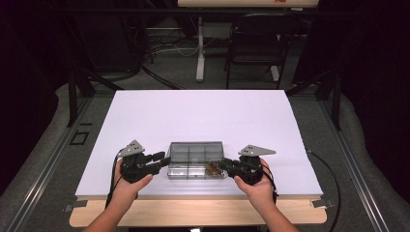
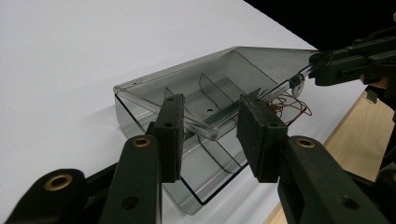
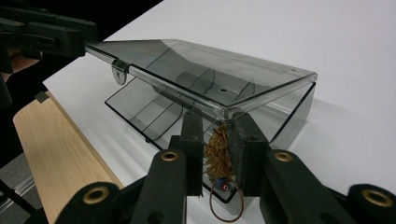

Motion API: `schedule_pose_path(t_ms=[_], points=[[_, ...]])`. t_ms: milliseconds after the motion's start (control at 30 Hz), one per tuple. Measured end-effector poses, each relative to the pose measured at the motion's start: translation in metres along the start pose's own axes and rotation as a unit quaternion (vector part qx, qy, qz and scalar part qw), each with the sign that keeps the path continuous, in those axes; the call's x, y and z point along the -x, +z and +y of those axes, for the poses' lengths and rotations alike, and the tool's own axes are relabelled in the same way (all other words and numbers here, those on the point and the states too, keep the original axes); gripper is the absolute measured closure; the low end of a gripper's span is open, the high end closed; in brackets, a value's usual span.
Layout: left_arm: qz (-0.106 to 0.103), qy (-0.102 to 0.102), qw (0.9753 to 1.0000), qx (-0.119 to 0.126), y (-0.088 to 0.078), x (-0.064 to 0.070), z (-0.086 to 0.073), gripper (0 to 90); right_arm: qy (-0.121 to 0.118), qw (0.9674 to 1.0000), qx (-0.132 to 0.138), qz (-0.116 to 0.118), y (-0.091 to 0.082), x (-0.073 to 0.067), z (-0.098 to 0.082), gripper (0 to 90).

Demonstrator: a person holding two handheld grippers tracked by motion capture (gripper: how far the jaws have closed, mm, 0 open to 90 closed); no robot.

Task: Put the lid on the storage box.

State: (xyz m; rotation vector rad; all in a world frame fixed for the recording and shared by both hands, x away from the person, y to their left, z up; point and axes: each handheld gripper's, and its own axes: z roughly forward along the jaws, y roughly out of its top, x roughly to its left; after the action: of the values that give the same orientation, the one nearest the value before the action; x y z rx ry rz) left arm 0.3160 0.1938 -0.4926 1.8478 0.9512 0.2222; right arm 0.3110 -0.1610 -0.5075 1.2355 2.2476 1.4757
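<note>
Right gripper view puts my right tongs [image 3: 215,154] clamped on a tangle of thin coppery wire [image 3: 217,151], right at the near corner of the clear plastic box [image 3: 261,100]. The box lies long-side toward me on the white counter [image 1: 203,111], between both hands. My left tongs [image 2: 210,128] stand apart around the raised lid's edge [image 2: 187,122], not yet pinching it. The wire sits at the box's right end, so my right hand is the nearer one, I judge.
</note>
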Motion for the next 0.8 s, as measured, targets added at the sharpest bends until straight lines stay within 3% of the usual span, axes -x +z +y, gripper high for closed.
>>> schedule_pose_path(t_ms=[500,800], points=[[0.003,-0.008,0.9999,-0.013,-0.011,-0.004,-0.017,66.8,0.003,1.0000,0.001,0.004,-0.004,0.001,-0.006,82.5],[0.003,-0.006,0.9997,-0.025,-0.008,-0.004,-0.025,71.6,0.012,0.9999,0.002,0.006,-0.005,0.004,-0.010,81.6]])
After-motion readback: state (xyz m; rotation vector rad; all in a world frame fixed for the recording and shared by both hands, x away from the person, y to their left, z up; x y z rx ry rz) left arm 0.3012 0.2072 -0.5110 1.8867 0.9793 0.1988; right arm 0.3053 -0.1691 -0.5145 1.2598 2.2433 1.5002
